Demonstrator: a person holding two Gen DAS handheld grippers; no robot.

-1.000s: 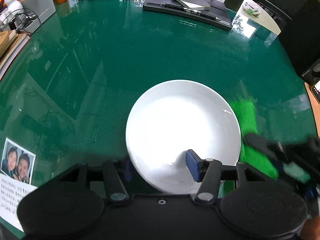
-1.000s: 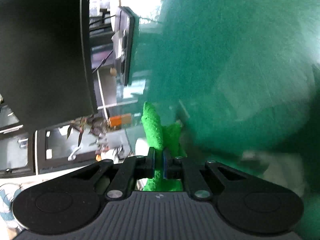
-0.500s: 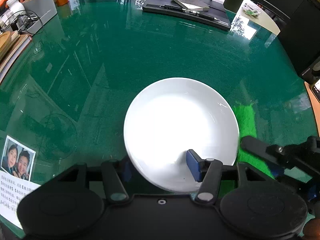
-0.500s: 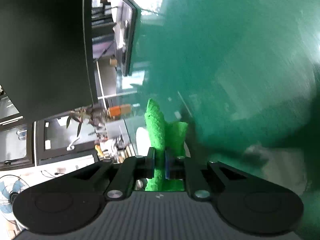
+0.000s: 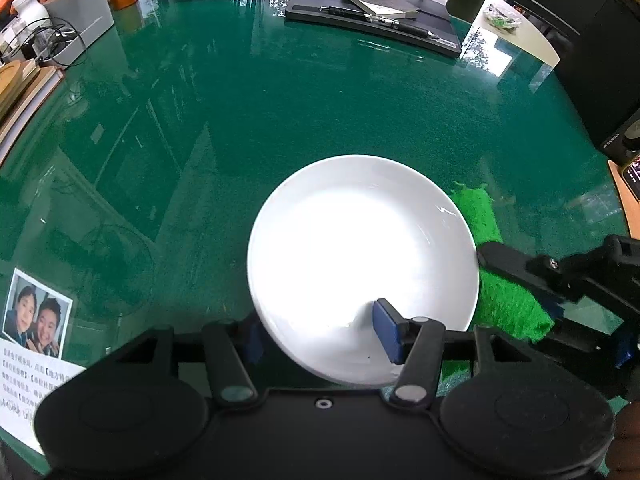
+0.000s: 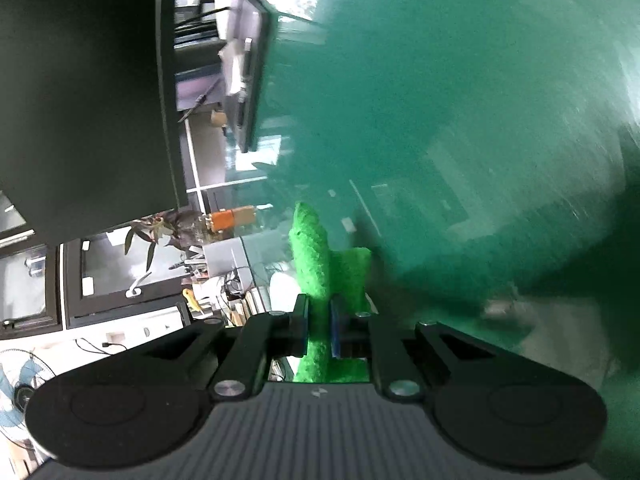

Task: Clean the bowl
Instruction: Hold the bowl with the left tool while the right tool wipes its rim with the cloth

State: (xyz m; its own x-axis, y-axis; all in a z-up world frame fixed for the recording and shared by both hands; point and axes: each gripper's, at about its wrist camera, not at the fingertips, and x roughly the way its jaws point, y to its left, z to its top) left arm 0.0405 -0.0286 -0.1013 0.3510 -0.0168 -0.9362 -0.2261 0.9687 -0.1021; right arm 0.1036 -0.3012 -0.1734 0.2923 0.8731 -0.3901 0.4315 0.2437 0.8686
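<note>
The bowl point(image 5: 362, 268) sits on the green surface point(image 5: 280, 100), its near rim pinched by the left gripper point(image 5: 320, 336), one finger inside, one outside. The cloth point(image 5: 500, 280) lies just right of the bowl, long axis running away from the left gripper. The right gripper point(image 6: 319, 330) is nearer it, pinching a fold of it, its narrow gap slightly widening. Writing on the photo sheet point(image 5: 36, 344) is too small to read.
</note>
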